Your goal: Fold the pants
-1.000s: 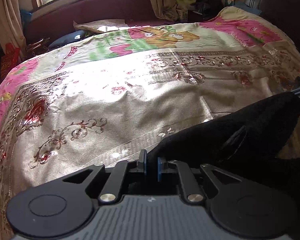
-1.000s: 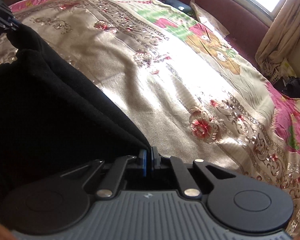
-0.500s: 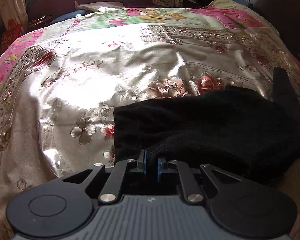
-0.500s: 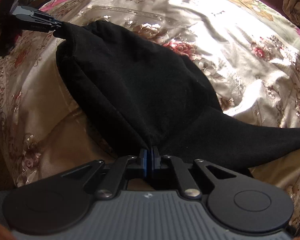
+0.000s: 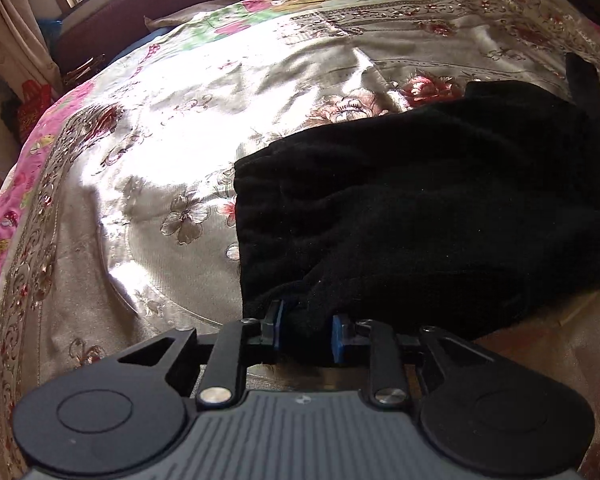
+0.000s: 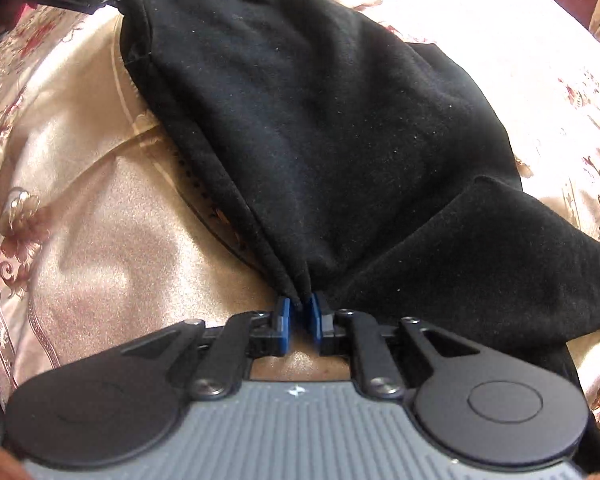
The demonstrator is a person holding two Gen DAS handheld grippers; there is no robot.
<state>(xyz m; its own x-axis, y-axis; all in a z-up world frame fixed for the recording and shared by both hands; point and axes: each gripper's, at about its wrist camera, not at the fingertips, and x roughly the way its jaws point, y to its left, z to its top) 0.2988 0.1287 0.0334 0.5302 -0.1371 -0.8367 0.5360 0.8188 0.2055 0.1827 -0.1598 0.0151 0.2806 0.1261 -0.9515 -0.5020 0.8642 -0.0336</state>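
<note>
Left wrist view: the black pants [image 5: 420,200] lie on the bed [image 5: 160,140], on its shiny flowered cover, to the right of the middle. They look thick, soft and floppy, like fleece. I think they are light, will bend anywhere and will sag if lifted by one spot. The cover looks slippery, so the pants may slide when pulled. The left tongs [image 5: 306,334] point steeply down at the near corner of the pants. The jaws are opening. A lump of black cloth sits between the blue pads [image 5: 278,328], but the pads now stand apart from it and do not seem to pinch.

Right wrist view: the same pants spread across the bed in a folded heap, with one flap lying out to the right. The right tongs [image 6: 299,320] also point steeply down, at a bunched corner near the bed's edge. Their jaws are opening too, only a narrow gap so far. The tip of the cloth pokes into the gap, and I cannot tell if it is pinched. At the top left, the left tongs reach the far corner of the pants.

Good places to take hold are the corners and the thick hems, one in each hand, so the cloth stays flat.
</note>
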